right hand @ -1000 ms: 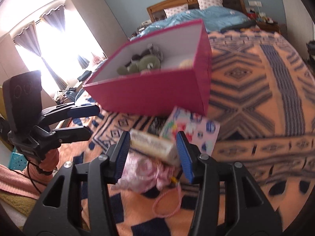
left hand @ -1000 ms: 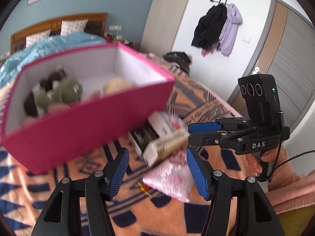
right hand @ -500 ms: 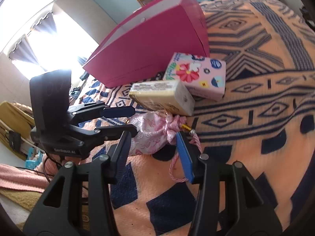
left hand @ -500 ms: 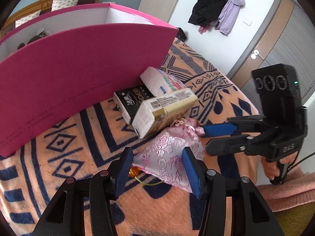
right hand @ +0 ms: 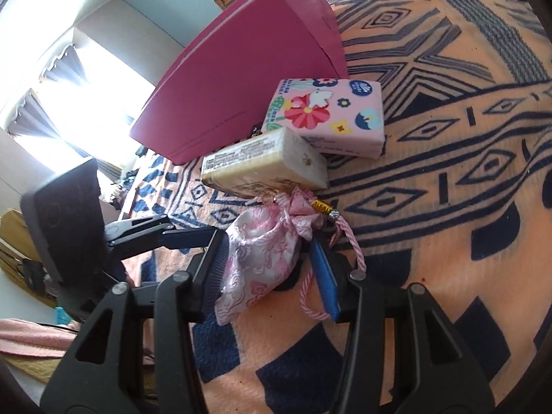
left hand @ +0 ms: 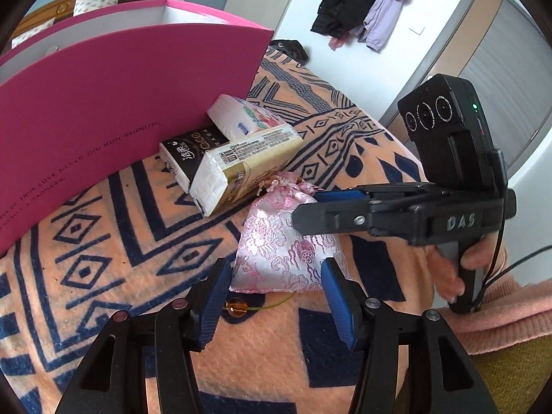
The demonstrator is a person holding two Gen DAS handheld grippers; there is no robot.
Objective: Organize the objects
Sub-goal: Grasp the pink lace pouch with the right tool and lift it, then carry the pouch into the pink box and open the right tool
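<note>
We see the pink pouch [left hand: 284, 245] lying on the bed's patterned blanket [left hand: 103, 262], at 5 o'clock from the pink box [left hand: 114, 103]. Both the left gripper [left hand: 274, 298] and the right gripper [right hand: 269, 269] straddle it, jaws apart. Three tissue packs [left hand: 241, 165] sit just beyond.

1. The box [left hand: 103, 79] in the upper left of the left wrist view is hot pink outside and white inside.
2. The pouch [left hand: 286, 245] at centre is pale pink brocade with darker pink flowers.
3. The blanket [right hand: 448, 179] is peach with navy diamonds and stripes.
4. One tissue pack [right hand: 327, 114] is pink with a red flower; another [left hand: 241, 169] is gold and white; a third [left hand: 186, 151] is black.
5. The gripper pads [left hand: 215, 296] are blue.
</note>
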